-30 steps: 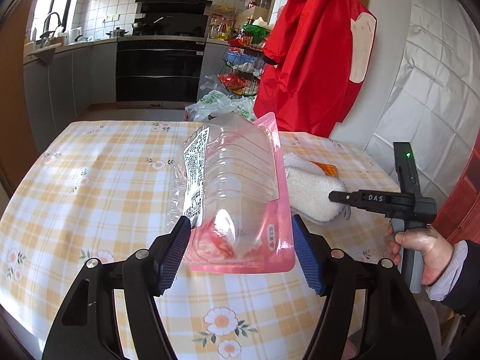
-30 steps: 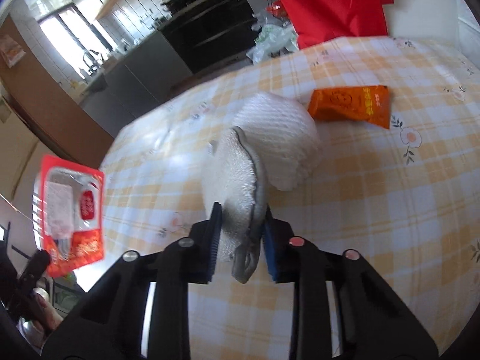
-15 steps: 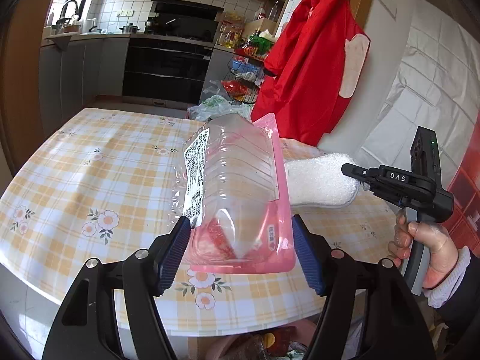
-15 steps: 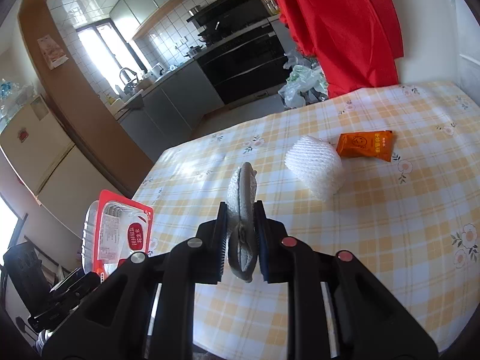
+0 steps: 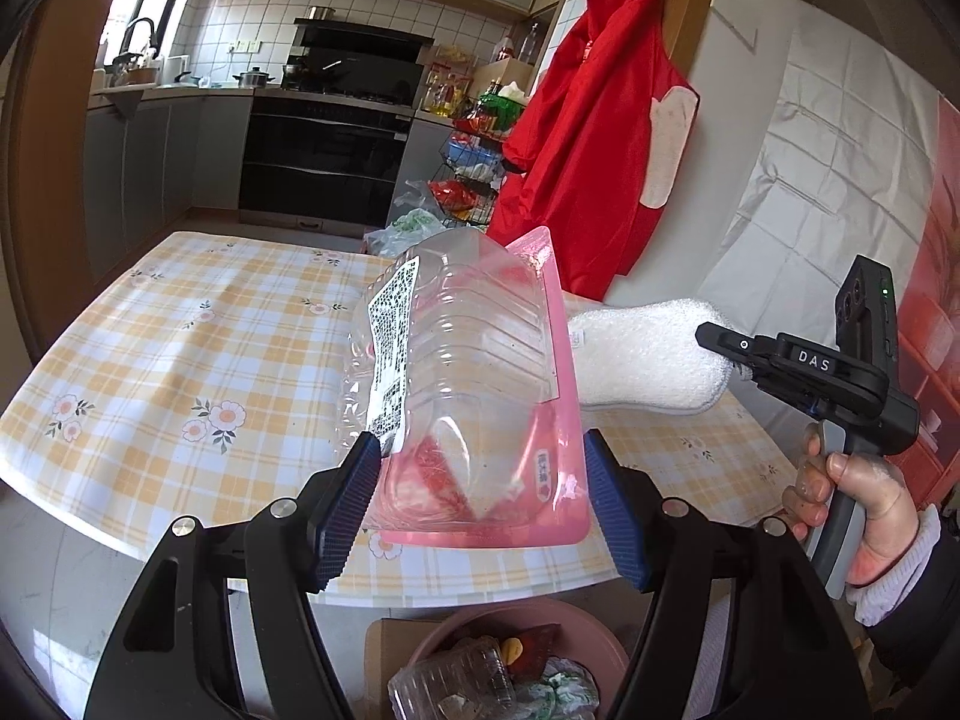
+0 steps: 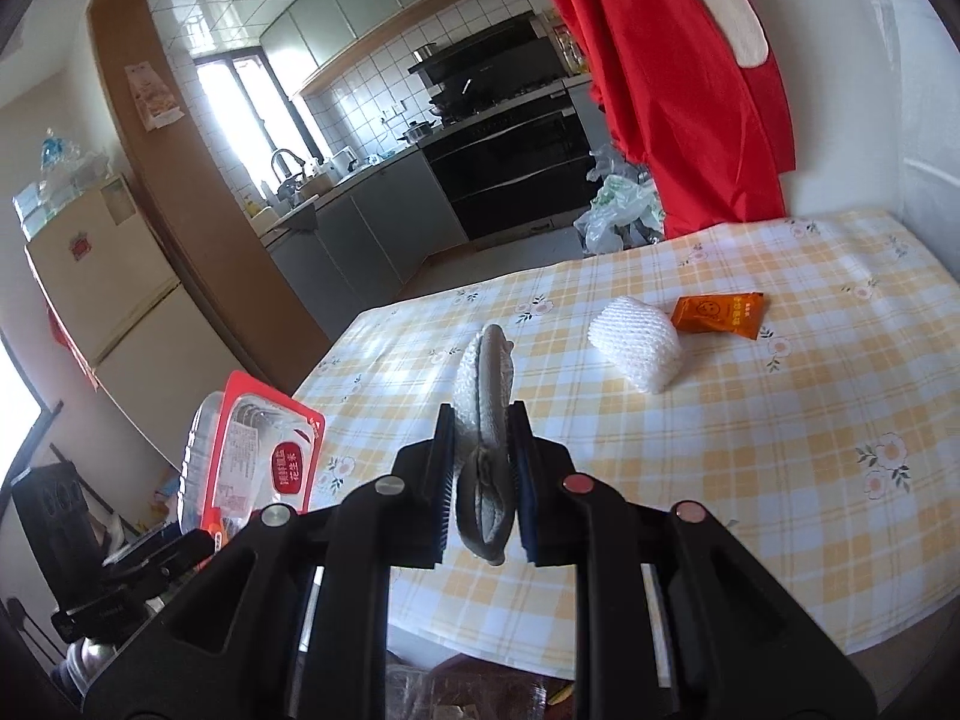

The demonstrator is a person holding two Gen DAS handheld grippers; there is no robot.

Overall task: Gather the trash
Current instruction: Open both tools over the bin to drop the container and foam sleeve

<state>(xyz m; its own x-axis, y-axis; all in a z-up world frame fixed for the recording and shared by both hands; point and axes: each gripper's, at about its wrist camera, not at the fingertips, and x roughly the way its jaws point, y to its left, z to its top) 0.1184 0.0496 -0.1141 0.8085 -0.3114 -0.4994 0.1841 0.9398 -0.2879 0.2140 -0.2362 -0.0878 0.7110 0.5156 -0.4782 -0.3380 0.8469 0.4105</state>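
My left gripper [image 5: 480, 480] is shut on a clear plastic food tray with a pink-red backing [image 5: 468, 384], held in the air above the table's near edge; the tray also shows in the right wrist view [image 6: 252, 462]. My right gripper [image 6: 480, 474] is shut on a white and grey cloth pad [image 6: 486, 384], held upright in the air; the pad also shows in the left wrist view [image 5: 642, 360]. A pink bin [image 5: 576, 618] with trash in it stands below the table edge. A white foam net [image 6: 636, 348] and an orange sachet [image 6: 720, 315] lie on the table.
The table has a yellow checked cloth [image 5: 180, 360]. A red garment [image 5: 588, 132] hangs beyond its far side. Kitchen counters and an oven [image 5: 324, 162] stand at the back. A plastic bag [image 6: 618, 210] lies on the floor. A fridge [image 6: 102, 300] stands at the left.
Both grippers have pulled back from the table and risen, each keeping its hold. The pink bin has come into view below the left gripper.
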